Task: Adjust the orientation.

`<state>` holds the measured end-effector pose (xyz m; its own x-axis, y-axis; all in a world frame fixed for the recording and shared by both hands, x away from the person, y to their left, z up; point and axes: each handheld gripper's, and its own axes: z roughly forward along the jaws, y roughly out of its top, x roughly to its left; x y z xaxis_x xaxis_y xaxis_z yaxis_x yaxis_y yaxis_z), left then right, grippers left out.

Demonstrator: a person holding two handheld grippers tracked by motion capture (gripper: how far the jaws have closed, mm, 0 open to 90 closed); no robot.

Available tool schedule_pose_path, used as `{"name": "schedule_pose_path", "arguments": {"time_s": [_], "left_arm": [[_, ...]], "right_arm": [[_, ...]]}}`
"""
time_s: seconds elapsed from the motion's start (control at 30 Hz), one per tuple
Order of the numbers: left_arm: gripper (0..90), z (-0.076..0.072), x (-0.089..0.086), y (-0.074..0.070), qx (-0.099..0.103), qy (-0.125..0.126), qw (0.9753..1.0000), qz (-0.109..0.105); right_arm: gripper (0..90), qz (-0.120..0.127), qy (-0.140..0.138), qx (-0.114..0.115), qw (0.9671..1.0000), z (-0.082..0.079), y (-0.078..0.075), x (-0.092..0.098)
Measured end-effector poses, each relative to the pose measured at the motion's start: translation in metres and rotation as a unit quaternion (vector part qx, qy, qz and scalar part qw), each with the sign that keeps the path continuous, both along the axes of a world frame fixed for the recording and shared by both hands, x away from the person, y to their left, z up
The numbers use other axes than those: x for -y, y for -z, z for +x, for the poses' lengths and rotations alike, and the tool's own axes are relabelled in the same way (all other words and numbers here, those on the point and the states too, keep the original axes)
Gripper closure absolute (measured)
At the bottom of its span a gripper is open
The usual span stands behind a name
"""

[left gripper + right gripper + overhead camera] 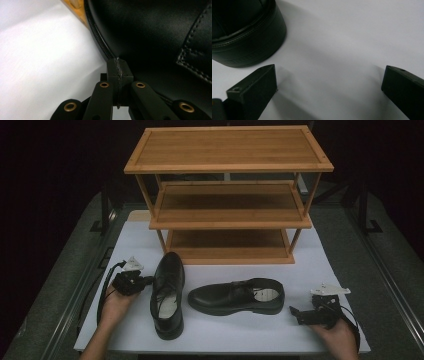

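Observation:
Two black leather shoes lie on the white table (310, 270). One shoe (168, 292) points its toe at the rack. The other shoe (236, 296) lies crosswise with its toe to the left. My left gripper (149, 280) is shut, and its joined tips (117, 67) press against the first shoe's side (155, 32) by the sole welt, with nothing between the jaws. My right gripper (294, 311) stands wide open just right of the second shoe's heel (244, 37). Bare table shows between its fingertips (329, 75).
A three-tier wooden shoe rack (228, 167) stands at the back of the table, its shelves bare. A corner of it (75, 7) shows past the shoe in the left gripper view. A dark floor surrounds the table.

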<state>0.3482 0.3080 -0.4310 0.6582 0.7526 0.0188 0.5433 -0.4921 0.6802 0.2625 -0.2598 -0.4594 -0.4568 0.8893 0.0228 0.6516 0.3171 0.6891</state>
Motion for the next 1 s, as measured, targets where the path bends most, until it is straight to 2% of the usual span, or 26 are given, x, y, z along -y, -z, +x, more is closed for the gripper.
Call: {"name": "schedule_pose_path", "arguments": {"time_s": [0.27,0.33,0.43,0.5,0.53,0.57,0.67,0.7,0.73,0.8,0.87,1.0], "left_arm": [[90.0,0.006,0.014,0.0,0.006,0.01,0.9999,0.006],[90.0,0.004,0.012,-0.001,-0.002,0.008,1.0,0.003],[90.0,-0.002,0.008,-0.003,-0.003,0.006,1.0,0.002],[90.0,-0.011,0.002,-0.006,-0.006,0.002,1.0,-0.004],[90.0,-0.022,-0.003,-0.007,-0.013,0.005,0.9999,-0.007],[90.0,-0.022,-0.003,-0.007,-0.013,0.005,0.9999,-0.007],[90.0,-0.041,-0.003,-0.003,-0.031,0.025,0.9992,-0.01],[90.0,-0.041,-0.003,-0.003,-0.031,0.025,0.9992,-0.01],[90.0,-0.046,0.0,0.001,-0.038,0.035,0.9986,-0.008],[90.0,-0.051,0.005,0.004,-0.04,0.047,0.9981,-0.006],[90.0,-0.053,0.007,0.003,-0.031,0.047,0.9984,0.004],[90.0,-0.052,0.01,0.005,-0.032,0.054,0.998,-0.008]], "right_arm": [[0.0,0.001,0.001,0.0,1.0,0.0,0.0,0.0],[0.0,0.0,0.0,0.0,1.0,0.0,0.0,0.0],[0.0,-0.001,0.0,0.0,1.0,0.0,0.0,0.0],[0.0,0.0,0.0,0.001,1.0,0.0,0.0,0.0],[0.0,0.0,0.0,0.0,1.0,0.0,0.0,0.0],[0.0,0.0,0.0,0.0,1.0,0.0,0.0,0.0],[0.0,-0.001,-0.001,0.002,1.0,0.0,0.0,0.0],[0.0,-0.001,-0.001,0.002,1.0,0.0,0.0,0.0],[0.0,-0.001,-0.001,0.002,1.0,0.0,0.0,0.0],[0.0,-0.001,0.0,0.001,1.0,0.0,0.0,0.0],[0.0,-0.001,0.0,0.001,1.0,0.0,0.0,0.0],[0.0,-0.001,0.0,0.001,1.0,0.0,0.0,0.0]]}}
